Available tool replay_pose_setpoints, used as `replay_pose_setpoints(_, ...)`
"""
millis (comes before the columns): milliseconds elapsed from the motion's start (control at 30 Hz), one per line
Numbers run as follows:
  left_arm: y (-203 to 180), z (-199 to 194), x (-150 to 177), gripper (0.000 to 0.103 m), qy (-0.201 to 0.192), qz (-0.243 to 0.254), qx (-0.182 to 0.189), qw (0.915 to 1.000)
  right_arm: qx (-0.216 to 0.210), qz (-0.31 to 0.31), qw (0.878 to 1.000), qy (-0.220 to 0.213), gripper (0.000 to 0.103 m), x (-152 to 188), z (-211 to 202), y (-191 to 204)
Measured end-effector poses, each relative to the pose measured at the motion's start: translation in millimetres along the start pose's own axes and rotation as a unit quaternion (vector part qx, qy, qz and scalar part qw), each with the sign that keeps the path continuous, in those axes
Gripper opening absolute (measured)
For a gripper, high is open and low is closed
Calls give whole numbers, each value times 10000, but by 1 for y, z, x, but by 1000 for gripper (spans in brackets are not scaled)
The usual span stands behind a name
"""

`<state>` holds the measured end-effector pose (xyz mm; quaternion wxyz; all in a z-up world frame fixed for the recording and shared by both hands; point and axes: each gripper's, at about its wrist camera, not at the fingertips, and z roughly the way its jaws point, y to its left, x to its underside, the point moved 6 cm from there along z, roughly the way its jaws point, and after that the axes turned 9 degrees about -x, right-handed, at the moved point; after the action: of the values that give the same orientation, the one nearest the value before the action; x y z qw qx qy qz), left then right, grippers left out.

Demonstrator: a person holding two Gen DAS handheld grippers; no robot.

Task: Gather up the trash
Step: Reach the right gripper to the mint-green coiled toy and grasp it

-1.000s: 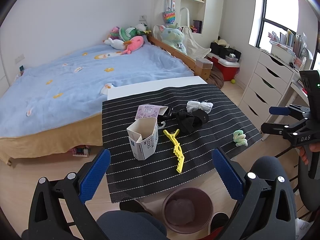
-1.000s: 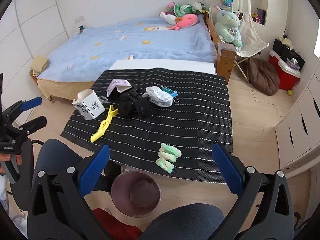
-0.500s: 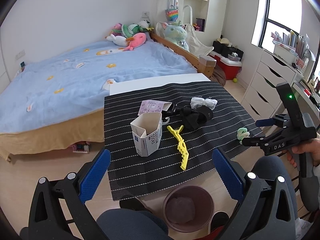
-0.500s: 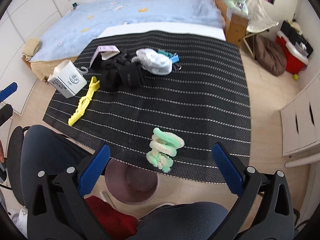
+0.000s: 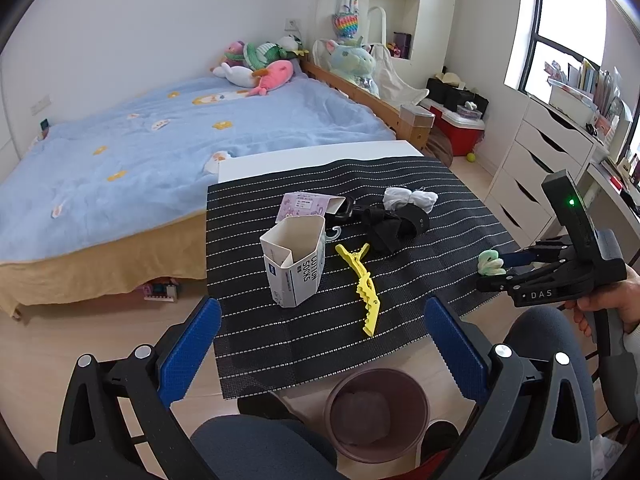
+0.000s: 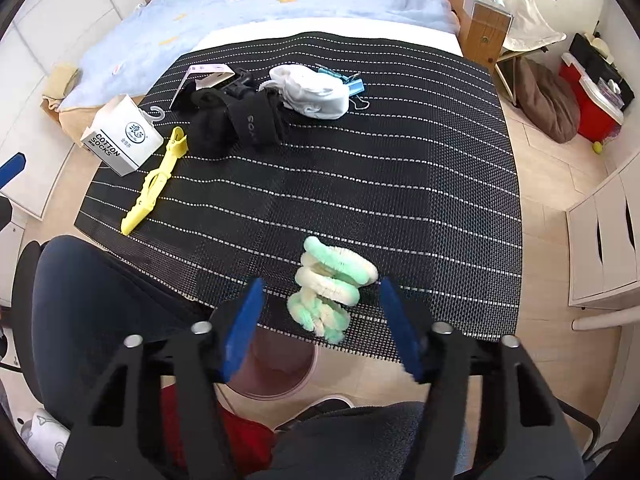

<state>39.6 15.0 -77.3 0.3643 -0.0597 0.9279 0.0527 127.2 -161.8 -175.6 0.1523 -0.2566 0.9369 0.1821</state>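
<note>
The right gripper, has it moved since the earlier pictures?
Yes. In the left wrist view the right gripper has come down and leftward from beside the white drawers to the green and white fuzzy thing; its fingers have just been closing around it.

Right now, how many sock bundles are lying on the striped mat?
2. A black bundle lies mid-mat at the far side, beside the yellow clip; a white bundle lies just right of it, edges touching. More could be hidden inside the cotton socks box.
</note>
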Motion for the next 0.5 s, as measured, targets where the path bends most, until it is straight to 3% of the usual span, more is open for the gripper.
replay_pose_setpoints(167,0,0,0,98,-2,4,1,10000,54,-23,10000,4,31,1,1,-2)
replay_pose_setpoints(500,1,2,0,98,-6,-15,3,10000,-35,-9,9997,-224,27,-2,-12,0)
